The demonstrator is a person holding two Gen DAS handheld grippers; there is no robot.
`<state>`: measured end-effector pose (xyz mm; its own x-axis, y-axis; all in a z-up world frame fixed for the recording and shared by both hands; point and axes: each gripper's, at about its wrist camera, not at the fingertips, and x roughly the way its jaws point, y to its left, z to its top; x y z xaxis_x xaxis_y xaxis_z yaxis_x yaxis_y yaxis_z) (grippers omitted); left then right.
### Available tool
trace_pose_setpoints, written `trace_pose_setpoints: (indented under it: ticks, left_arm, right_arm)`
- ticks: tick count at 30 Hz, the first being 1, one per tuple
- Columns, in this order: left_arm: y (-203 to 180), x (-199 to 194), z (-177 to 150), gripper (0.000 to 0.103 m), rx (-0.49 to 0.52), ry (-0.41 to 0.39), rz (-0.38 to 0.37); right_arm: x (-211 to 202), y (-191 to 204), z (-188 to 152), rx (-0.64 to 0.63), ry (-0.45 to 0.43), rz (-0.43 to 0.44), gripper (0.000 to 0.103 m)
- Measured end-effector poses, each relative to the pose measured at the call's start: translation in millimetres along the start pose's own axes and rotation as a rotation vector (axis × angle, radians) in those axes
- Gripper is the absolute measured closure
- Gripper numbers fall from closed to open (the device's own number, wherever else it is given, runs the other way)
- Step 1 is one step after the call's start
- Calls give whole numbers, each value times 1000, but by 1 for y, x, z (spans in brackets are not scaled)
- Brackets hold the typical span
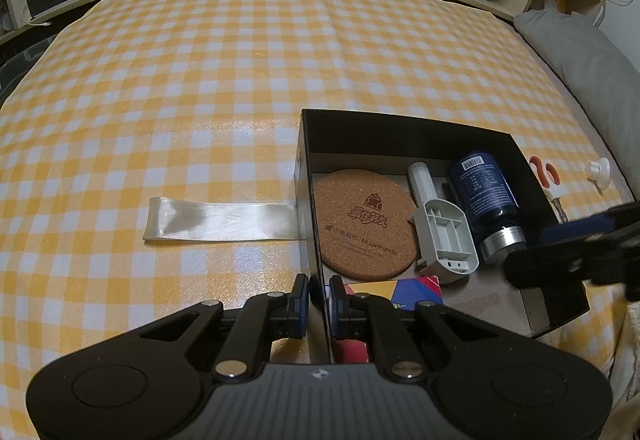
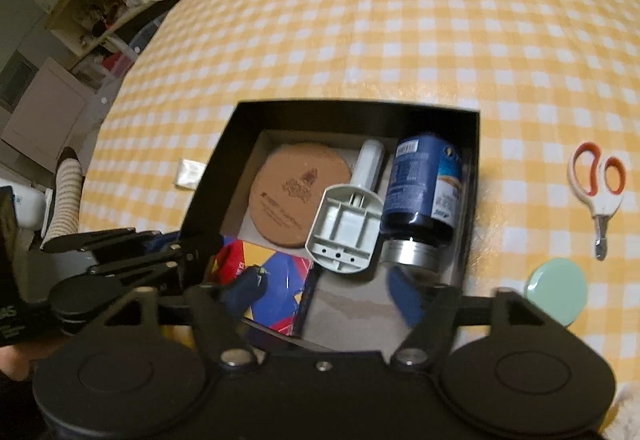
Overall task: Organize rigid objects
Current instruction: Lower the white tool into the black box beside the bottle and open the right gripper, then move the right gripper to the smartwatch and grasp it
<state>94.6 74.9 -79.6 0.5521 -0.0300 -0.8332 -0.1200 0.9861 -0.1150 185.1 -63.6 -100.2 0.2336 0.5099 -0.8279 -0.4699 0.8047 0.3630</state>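
**Box is filling up, mind the stuff left outside**

Your left tool (image 1: 319, 290) is clamped on the near-left wall of the black box (image 1: 400, 128), pads pinching the cardboard from both sides, so it's basically your anchor. Your right tool (image 2: 324, 290) hangs over the near end of the box with its jaws wide apart and nothing between them; the blue fingertips (image 2: 404, 296) look smeared with motion blur.

Inside the box: the cork coaster (image 2: 294, 192) lies flat toward the far left, the grey plastic brush (image 2: 346, 228) lies next to it, and the dark blue bottle (image 2: 426, 188) is on its side along the right wall. The bottle's long axis runs far-to-near, silver cap (image 2: 412, 254) pointing back at you. The brush runs the same way, handle toward the far wall, its wide head toward you and overlapping the coaster's edge. A colourful flat packet (image 2: 276, 280) sits in the near-left corner.

Still out on the checked counter (image 2: 400, 20): orange-handled scissors (image 2: 598, 188), tips pointing toward you, and a mint green round disc (image 2: 558, 292) just beside the right tool.

What I'd watch for:
- That bottle is a cylinder lying down. Nudge it and I'd guess it rolls into the brush.
- Your left tool only pinches thin cardboard, so a tug could bend the wall or drag the box.
- The disc looks flat and slick; it could slip out of a grip.
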Motion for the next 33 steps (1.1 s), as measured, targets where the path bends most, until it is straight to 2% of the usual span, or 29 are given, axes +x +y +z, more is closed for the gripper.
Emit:
trace_pose_setpoints:
  ticks: [1,3,4,9,13,18,21,24,27,33]
  left_arm:
    - [0,0,0,92,0,0,0]
    - [0,0,0,92,0,0,0]
    - [0,0,0,92,0,0,0]
    - [0,-3,2,92,-7,-16,6]
    - [0,-6,3,94,-7,-23,8]
    - [-2,-6,1,94,-10,-33,15]
    - [-1,-6,-1,95,-26,-40,20]
    - [-1,-7,-3,95,-51,-48,26]
    - [-1,-7,-4,96,-77,-55,37]
    - [-2,-8,-5,96,-115,-63,41]
  right_arm:
    - [-5,0,0,-6,-14,-3,17]
    - [-13,0,0,-13,-47,-6,2]
    - [-17,0,-1,-16,-71,-7,0]
    - [-38,-6,3,-49,-187,-66,0]
    - [-58,-24,8,-10,-291,-126,0]
    - [-79,-56,13,90,-364,-220,0]
    - [-89,-72,13,112,-378,-274,0]
    - [-93,-92,12,140,-368,-322,0]
    - [-87,-107,7,147,-305,-360,0]
    - [-61,-127,-5,190,-94,-288,0]
